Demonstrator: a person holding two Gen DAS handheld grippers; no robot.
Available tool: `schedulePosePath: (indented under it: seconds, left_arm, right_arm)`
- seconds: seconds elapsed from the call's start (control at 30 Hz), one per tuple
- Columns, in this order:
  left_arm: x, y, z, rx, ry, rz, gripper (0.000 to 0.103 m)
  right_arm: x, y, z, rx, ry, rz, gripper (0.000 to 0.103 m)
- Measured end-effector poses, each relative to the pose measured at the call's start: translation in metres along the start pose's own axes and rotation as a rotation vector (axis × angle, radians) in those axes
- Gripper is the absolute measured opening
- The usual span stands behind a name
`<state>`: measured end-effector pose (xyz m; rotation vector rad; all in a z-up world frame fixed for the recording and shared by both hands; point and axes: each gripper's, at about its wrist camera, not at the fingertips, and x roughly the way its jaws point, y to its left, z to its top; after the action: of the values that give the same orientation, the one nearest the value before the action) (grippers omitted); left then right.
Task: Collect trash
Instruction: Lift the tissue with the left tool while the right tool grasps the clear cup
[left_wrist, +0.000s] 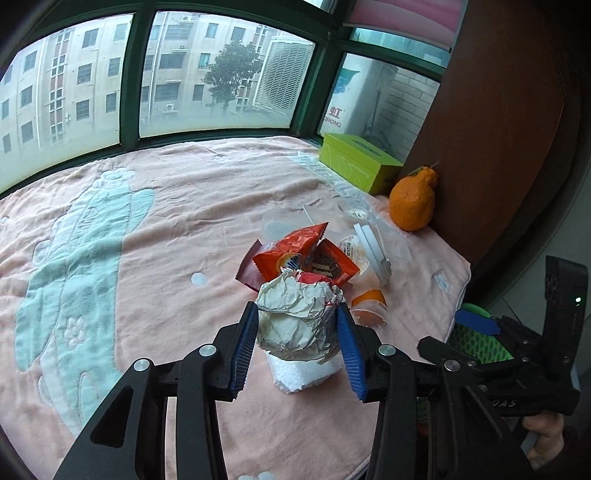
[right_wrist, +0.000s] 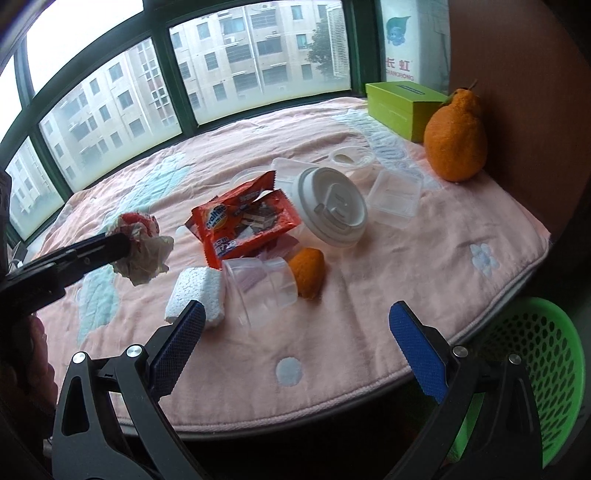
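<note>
My left gripper (left_wrist: 297, 312) is shut on a crumpled paper ball (left_wrist: 295, 332), its blue pads pressing both sides. In the right wrist view the ball (right_wrist: 142, 254) hangs above the towel at the left, in that gripper (right_wrist: 123, 240). My right gripper (right_wrist: 295, 310) is open near the front edge, nothing between its fingers. Just beyond it lie a white foam block (right_wrist: 197, 295), a clear plastic cup (right_wrist: 262, 288) on its side and a piece of orange peel (right_wrist: 308, 271). Red snack wrappers (right_wrist: 243, 225) and a white cup lid (right_wrist: 332, 205) lie behind them.
A pink towel (right_wrist: 369, 314) covers the table by the window. A clear plastic box (right_wrist: 393, 197), a whole orange (right_wrist: 456, 140) and a green carton (right_wrist: 402, 105) stand at the back right. A green mesh basket (right_wrist: 535, 369) sits below the table's right front edge.
</note>
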<state>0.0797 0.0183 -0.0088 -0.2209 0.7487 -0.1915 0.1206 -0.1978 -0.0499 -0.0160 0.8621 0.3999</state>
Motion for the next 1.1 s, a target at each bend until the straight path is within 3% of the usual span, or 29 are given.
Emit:
schedulePosePath:
  seconds: [0.3,0.37,0.53,0.63,0.77,0.93,1.1]
  left_arm:
    - [-0.015,0.022,-0.004,-0.040,-0.015,0.031,0.042]
    - [-0.016,0.025,-0.004,-0.047,-0.014,0.036,0.042]
    - [-0.016,0.030,-0.008,-0.055,-0.009,0.043,0.042]
    - [-0.015,0.033,-0.010,-0.066,-0.004,0.040,0.042]
    - [-0.012,0.033,-0.012,-0.069,0.005,0.040,0.042]
    - [-0.010,0.032,-0.012,-0.068,0.010,0.038,0.042]
    - [-0.010,0.027,-0.012,-0.062,0.012,0.034,0.042]
  right_arm:
    - [0.043,0.013,0.010,-0.022,0.045,0.088,0.086]
    - [0.048,0.012,0.014,-0.023,0.040,0.072,0.086]
    - [0.058,0.005,0.019,0.004,0.059,0.146,0.078]
    - [0.063,0.005,0.019,-0.015,0.064,0.148,0.075]
    - [0.062,0.005,0.020,-0.031,0.059,0.141,0.067]
    - [0.057,-0.003,0.018,0.012,0.064,0.164,0.047]
    - [0.046,-0.006,0.015,0.024,0.038,0.155,0.046]
